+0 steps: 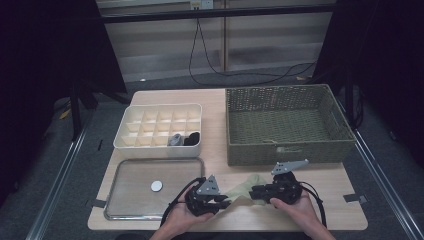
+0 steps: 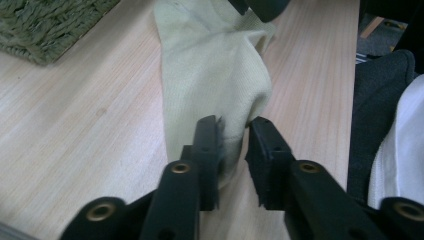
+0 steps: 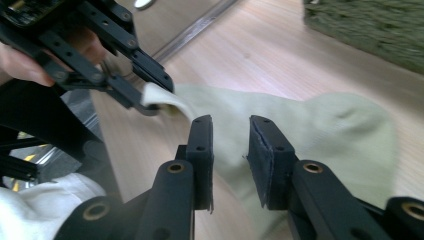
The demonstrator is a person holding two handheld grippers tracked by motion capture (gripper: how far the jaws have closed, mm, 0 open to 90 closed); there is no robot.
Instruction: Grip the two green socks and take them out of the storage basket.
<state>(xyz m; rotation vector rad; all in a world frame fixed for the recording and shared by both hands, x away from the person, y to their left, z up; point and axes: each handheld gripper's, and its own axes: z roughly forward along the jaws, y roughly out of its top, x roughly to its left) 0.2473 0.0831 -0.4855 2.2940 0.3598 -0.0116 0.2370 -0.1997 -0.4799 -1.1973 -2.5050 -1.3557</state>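
Note:
A pale green sock (image 1: 244, 186) lies on the wooden table (image 1: 220, 105) near its front edge, between my two grippers. In the left gripper view the sock (image 2: 210, 65) runs away from me, and its near end fills the narrow gap between the jaws of my left gripper (image 2: 233, 125), which is shut on it. The right gripper view shows that end lifted off the table at the left gripper (image 3: 155, 97). My right gripper (image 3: 230, 122) hovers over the sock (image 3: 310, 125) with its jaws a little apart and nothing pinched between them.
A green woven basket (image 1: 285, 150) stands at the back right. A white compartment box (image 1: 160, 145) at the back left holds a grey and a black item (image 1: 182, 139). In front of it lies a metal tray (image 1: 150, 162) with a white disc (image 1: 156, 186).

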